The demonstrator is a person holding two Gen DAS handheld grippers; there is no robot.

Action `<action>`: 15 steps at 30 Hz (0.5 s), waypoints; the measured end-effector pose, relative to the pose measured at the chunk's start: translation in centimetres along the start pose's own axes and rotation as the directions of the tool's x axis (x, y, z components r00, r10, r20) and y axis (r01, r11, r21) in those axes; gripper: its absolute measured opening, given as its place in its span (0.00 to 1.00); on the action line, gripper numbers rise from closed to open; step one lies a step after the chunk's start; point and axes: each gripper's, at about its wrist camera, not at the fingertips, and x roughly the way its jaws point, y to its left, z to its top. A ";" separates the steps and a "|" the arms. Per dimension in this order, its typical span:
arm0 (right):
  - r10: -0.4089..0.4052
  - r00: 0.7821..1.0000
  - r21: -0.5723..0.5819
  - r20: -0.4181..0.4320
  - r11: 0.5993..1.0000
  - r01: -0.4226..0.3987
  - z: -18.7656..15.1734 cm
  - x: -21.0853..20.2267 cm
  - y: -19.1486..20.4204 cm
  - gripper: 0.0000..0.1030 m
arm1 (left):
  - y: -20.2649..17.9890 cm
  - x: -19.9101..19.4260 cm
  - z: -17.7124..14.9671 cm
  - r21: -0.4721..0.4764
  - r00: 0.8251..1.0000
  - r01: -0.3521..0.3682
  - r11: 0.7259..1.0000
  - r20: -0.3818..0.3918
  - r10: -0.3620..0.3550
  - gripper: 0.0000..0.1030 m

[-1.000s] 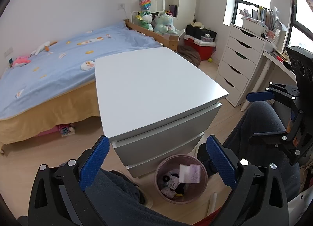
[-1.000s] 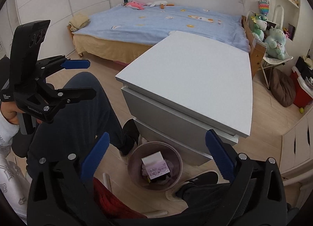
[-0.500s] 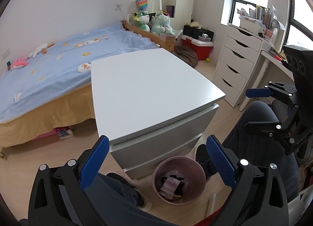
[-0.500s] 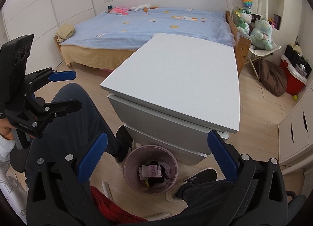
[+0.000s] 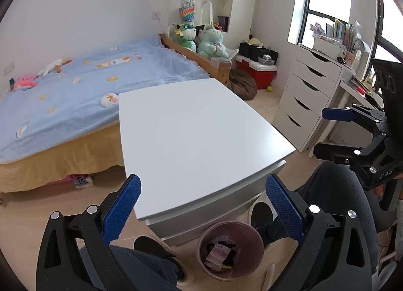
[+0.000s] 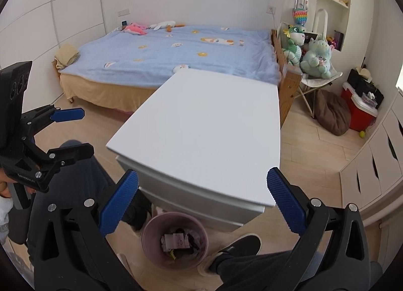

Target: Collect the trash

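Note:
A pink waste bin (image 5: 230, 249) (image 6: 175, 239) stands on the floor in front of the white drawer unit, between the person's feet. Paper scraps and dark trash (image 5: 219, 253) (image 6: 177, 239) lie inside it. My left gripper (image 5: 202, 205) hangs open above the unit's front edge with nothing between its blue pads. My right gripper (image 6: 201, 199) is also open and empty, above the same edge. Each gripper shows in the other's view: the right one (image 5: 335, 129) at the right side, the left one (image 6: 65, 129) at the left side.
The white drawer unit (image 5: 196, 137) (image 6: 209, 132) has a bare top. A bed with a blue cover (image 5: 83, 89) lies behind it. A white chest of drawers (image 5: 307, 99), a red cooler (image 5: 257, 74) and a brown beanbag (image 6: 332, 112) stand to the right. The person's legs (image 6: 78, 180) flank the bin.
Both grippers have risen and tipped upward, so the bin sits lower in both views. A paper piece seen dropping at the bin's mouth one second ago now lies inside it.

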 end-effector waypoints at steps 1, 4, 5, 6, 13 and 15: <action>-0.001 1.000 -0.002 0.009 1.000 0.001 0.5 0.1 -0.1 0.97 | 0.0 0.0 0.3 0.006 1.000 0.004 1.000 0.004 -0.004 0.93; -0.003 1.000 0.000 0.028 1.000 0.003 1.9 0.3 -0.5 0.97 | 0.0 0.3 1.5 0.025 1.000 0.016 1.000 0.016 -0.016 0.93; -0.001 0.999 0.002 0.033 1.000 0.001 2.3 0.4 -0.7 0.97 | 0.0 0.5 1.9 0.032 1.000 0.015 0.999 0.018 -0.016 0.93; 0.001 0.999 0.005 0.037 1.000 -0.001 2.8 0.5 -0.8 0.97 | 0.0 0.6 2.3 0.036 1.000 0.010 0.999 0.021 -0.011 0.93; 0.011 0.999 0.001 0.051 1.000 -0.011 4.6 0.9 -1.1 0.97 | 0.7 1.3 4.0 0.002 0.999 0.014 1.000 0.044 -0.014 0.94; 0.017 0.999 -0.003 0.052 1.000 -0.017 4.9 1.0 -1.2 0.97 | 1.0 1.6 4.1 -0.006 0.999 0.013 1.000 0.039 -0.013 0.94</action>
